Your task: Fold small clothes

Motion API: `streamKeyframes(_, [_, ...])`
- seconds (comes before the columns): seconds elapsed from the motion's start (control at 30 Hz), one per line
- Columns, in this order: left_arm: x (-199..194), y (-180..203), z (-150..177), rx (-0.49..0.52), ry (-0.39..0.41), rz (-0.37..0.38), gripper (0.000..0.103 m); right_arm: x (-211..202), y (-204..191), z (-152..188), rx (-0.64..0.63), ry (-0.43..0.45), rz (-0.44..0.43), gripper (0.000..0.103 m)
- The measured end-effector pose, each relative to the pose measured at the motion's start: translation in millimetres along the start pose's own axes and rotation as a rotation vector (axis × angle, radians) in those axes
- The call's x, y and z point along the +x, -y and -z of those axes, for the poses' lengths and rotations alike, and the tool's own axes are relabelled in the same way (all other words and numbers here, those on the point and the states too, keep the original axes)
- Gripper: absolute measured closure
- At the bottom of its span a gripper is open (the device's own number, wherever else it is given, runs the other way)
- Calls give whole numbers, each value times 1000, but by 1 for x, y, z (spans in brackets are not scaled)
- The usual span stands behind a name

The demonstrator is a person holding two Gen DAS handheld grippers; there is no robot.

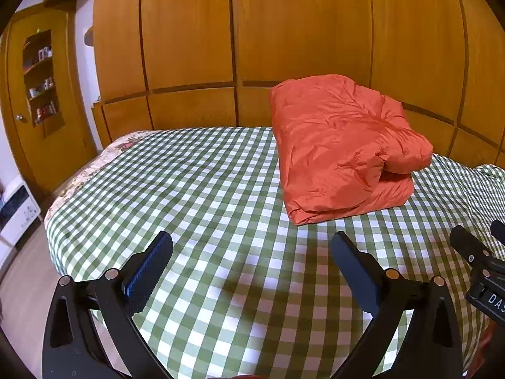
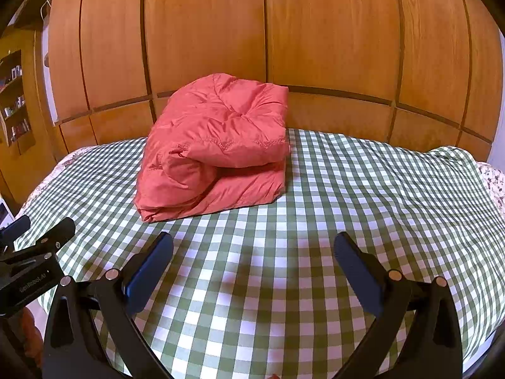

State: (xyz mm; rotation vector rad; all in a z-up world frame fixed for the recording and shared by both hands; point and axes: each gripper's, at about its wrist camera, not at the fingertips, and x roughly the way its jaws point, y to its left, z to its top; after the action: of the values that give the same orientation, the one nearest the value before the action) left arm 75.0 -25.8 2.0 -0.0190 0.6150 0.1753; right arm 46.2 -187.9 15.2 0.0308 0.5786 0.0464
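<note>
Orange puffy jacket (image 1: 344,145), one item, folded into a thick bundle, lies on the green-and-white checked bedcover (image 1: 205,195) toward the far side, right of centre in the left wrist view. One sleeve roll sits on top at its right end. Left gripper (image 1: 252,268) hovers over bare checked cloth near the front edge, jaws spread wide, nothing between them, well apart from the jacket. Blue pad faces show on both fingers (image 1: 148,271). Right gripper (image 1: 479,259) pokes in at the right edge, only partly seen. Behind the bed: wooden panelled wardrobe (image 1: 300,31). Far left: one recessed wooden shelf unit (image 1: 42,75) holding small bottles and jars over three or so shelves; too small to count. A white appliance (image 1: 15,211) sits on the floor at left.

Right wrist view: same single jacket (image 2: 217,145), now left of centre, folded, sleeve roll across the front, resting on the bedcover (image 2: 363,195) near the far edge. Right gripper (image 2: 252,268) hangs over empty checked cloth, jaws wide apart, holding nothing, apart from the jacket. Left gripper (image 2: 34,237) shows at the left edge, tips parted. Wardrobe (image 2: 284,31) fills the background; shelf unit (image 2: 14,98) is partly visible at far left with small items, count unclear.
</note>
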Motion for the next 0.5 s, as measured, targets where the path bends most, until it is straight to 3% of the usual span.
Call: streamKeyframes(0.5, [4, 1, 3, -10, -23, 7, 3, 4, 2, 2, 2, -13, -8, 2])
